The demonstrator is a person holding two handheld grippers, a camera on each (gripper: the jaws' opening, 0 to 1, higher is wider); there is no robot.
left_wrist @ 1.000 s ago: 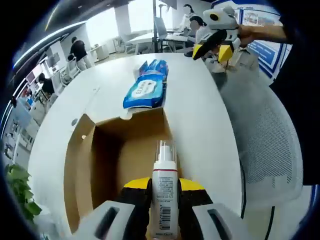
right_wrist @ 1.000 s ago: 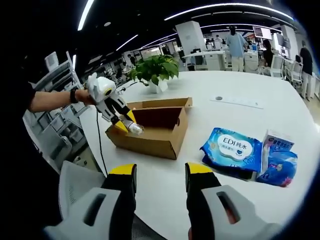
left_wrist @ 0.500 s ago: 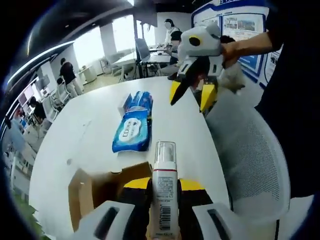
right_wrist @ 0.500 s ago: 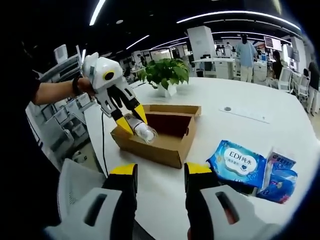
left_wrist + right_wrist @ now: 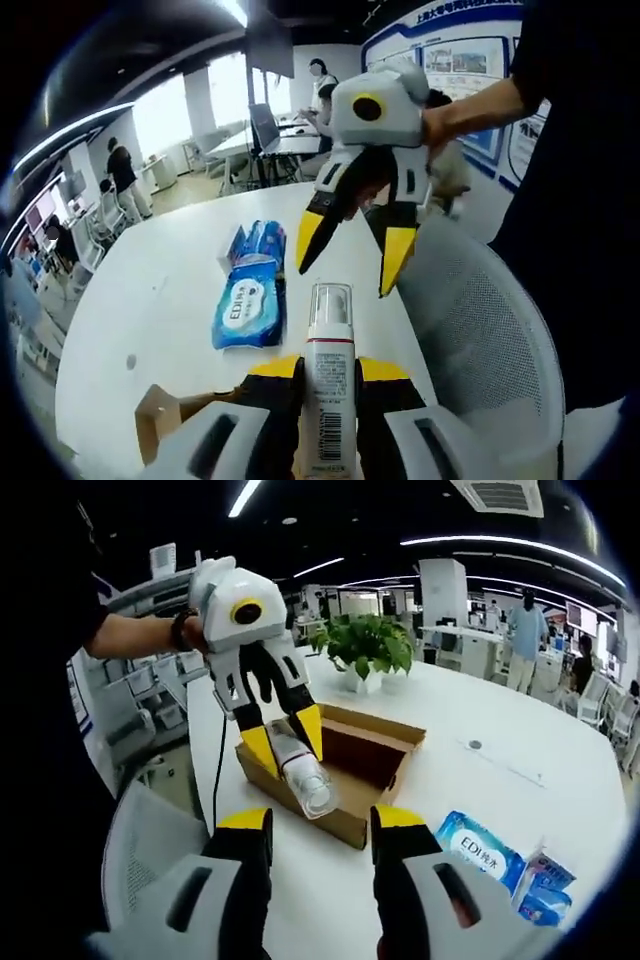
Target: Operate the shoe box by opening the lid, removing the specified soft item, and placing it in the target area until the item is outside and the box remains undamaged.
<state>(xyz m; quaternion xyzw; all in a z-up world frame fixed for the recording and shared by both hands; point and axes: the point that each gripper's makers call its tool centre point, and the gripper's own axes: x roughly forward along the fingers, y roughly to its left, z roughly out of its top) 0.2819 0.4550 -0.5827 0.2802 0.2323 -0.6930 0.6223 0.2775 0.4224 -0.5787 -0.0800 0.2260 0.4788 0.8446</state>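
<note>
Brown cardboard box stands open on the white table, lid flaps up. White bottle, clear-capped, is held tilted above the box's near edge.

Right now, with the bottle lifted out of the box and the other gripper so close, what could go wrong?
1. The left gripper holds the bottle by its lower body only, cap end jutting free; it may slip or twist out.
2. The open right gripper hangs close ahead of the bottle's cap; a careless move could knock it.
3. The cardboard box sits just below; a dropped bottle could dent its wall.
</note>
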